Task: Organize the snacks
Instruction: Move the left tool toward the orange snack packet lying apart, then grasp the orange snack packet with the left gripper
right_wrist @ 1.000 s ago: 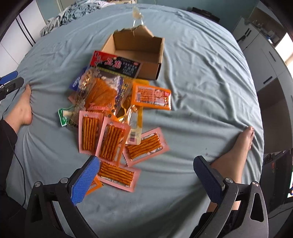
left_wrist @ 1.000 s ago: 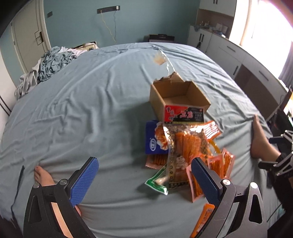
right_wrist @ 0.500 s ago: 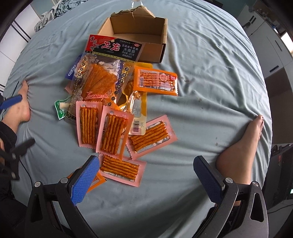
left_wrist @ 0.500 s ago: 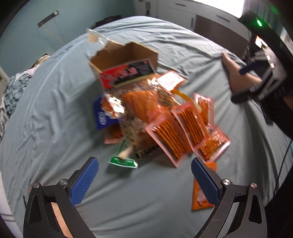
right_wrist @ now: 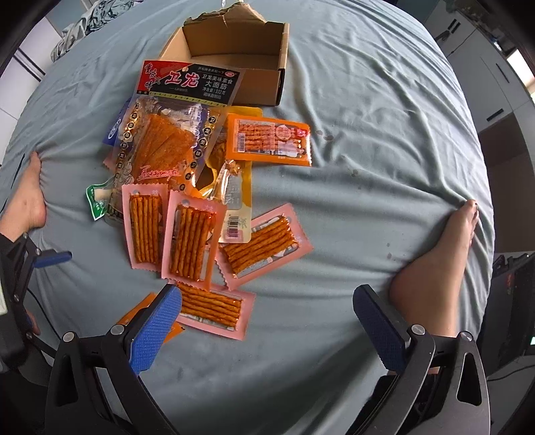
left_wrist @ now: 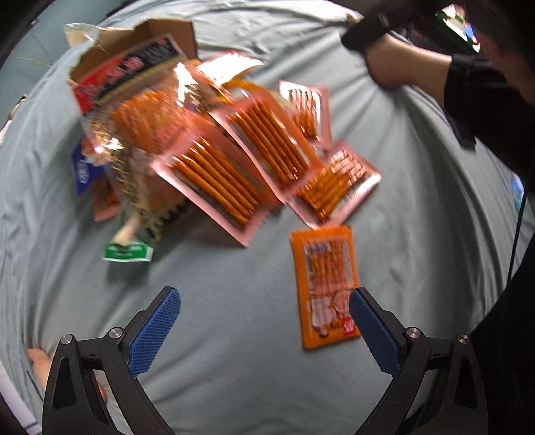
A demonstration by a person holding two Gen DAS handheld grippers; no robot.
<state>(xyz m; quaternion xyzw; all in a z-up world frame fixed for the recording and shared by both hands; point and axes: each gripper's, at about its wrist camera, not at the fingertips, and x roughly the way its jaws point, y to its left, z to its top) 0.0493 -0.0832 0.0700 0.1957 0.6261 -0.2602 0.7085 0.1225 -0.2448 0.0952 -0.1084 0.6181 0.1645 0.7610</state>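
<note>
A heap of snack packets lies on the grey-blue bed sheet [right_wrist: 367,140] in front of an open, empty cardboard box [right_wrist: 234,50]. A large red-and-black packet [right_wrist: 187,83] leans on the box. Several pink packets of orange sticks [right_wrist: 189,241] and an orange packet [right_wrist: 267,140] lie around it. In the left wrist view the box [left_wrist: 133,43] is at the top, pink packets [left_wrist: 217,180] in the middle, and an orange packet [left_wrist: 327,284] lies next to the right finger. My left gripper [left_wrist: 264,324] is open and empty above the sheet. My right gripper [right_wrist: 267,321] is open and empty, its left finger over a pink packet [right_wrist: 214,308].
Bare feet rest on the sheet at left [right_wrist: 26,200] and right [right_wrist: 444,247]. A green-white packet [right_wrist: 97,200] and a blue one [left_wrist: 83,167] lie at the heap's left edge. Crumpled clothes [right_wrist: 83,26] lie at the far corner. Cabinets [right_wrist: 495,77] stand to the right.
The left gripper has swung right and down toward the heap, so the packets now fill its view with blur. The right gripper has moved slightly closer to the packets. Both stay open.
</note>
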